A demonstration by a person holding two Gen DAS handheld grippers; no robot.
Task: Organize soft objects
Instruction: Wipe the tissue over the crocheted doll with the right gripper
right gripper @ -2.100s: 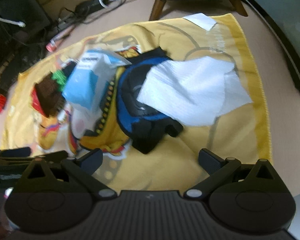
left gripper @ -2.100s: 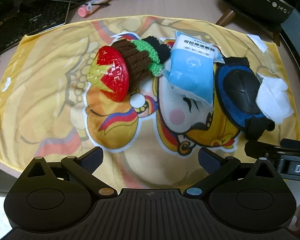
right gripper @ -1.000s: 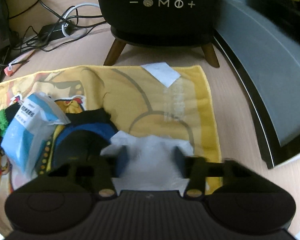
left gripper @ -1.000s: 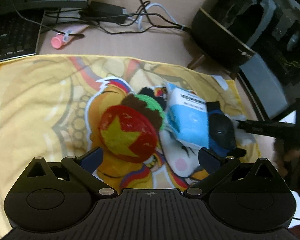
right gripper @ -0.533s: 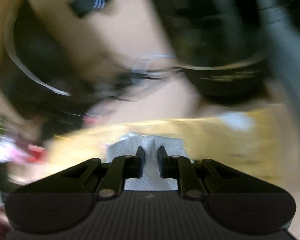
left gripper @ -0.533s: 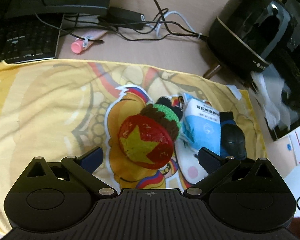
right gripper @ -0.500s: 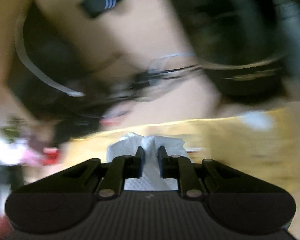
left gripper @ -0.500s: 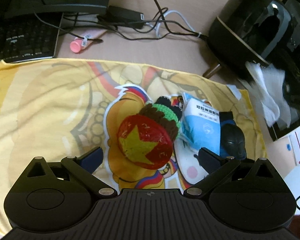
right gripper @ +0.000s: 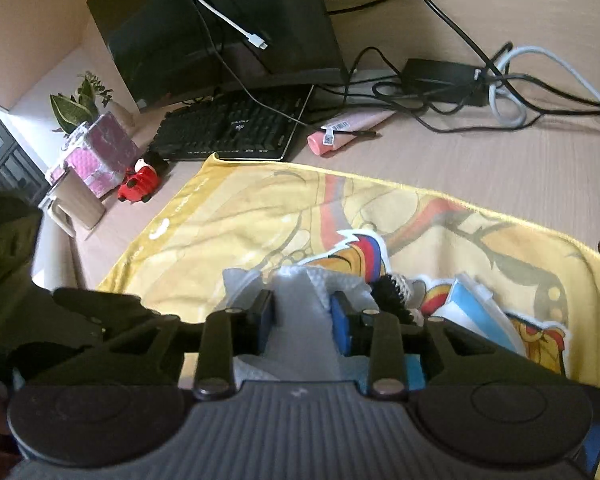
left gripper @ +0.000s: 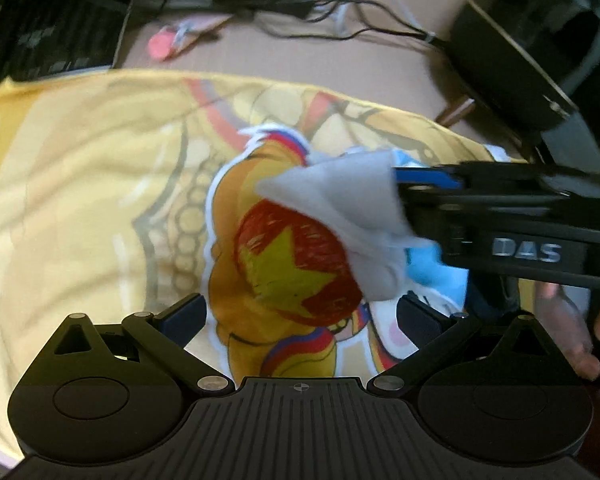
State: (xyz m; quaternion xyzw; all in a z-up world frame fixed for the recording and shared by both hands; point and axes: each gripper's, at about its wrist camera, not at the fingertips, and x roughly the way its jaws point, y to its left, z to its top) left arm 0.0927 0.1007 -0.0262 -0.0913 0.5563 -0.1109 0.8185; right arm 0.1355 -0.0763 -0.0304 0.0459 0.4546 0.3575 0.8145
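Desk of pale wood, cluttered at the back: black keyboard (left gripper: 40, 44), tangle of cables (left gripper: 352, 20), a pink tube (left gripper: 168, 42), a dark round appliance on wooden legs (left gripper: 540, 64). From the left wrist view, a yellow printed towel (left gripper: 80, 184) covers the near desk; on it a red crocheted toy with a yellow star (left gripper: 296, 264), a blue packet (left gripper: 436, 268) just behind it. The left gripper (left gripper: 300, 314) hangs over the toy, jaws wide apart, nothing between them. The right gripper (left gripper: 404, 216) reaches in from the right side, a white tissue (left gripper: 348, 208) drooping from its tip above the toy; view blurred. From the right wrist view, monitor base, keyboard (right gripper: 236, 128), small potted plant (right gripper: 80, 100), pink box (right gripper: 100, 152) and red figurine (right gripper: 140, 180) line the far edge. The right gripper (right gripper: 302, 316) has the white tissue (right gripper: 300, 312) between its blue pads, jaws opening, the bunched paper filling the gap. Judged step: setting the tissue down among the gathered soft things. Next: release fully, lift clear without dragging the paper along.
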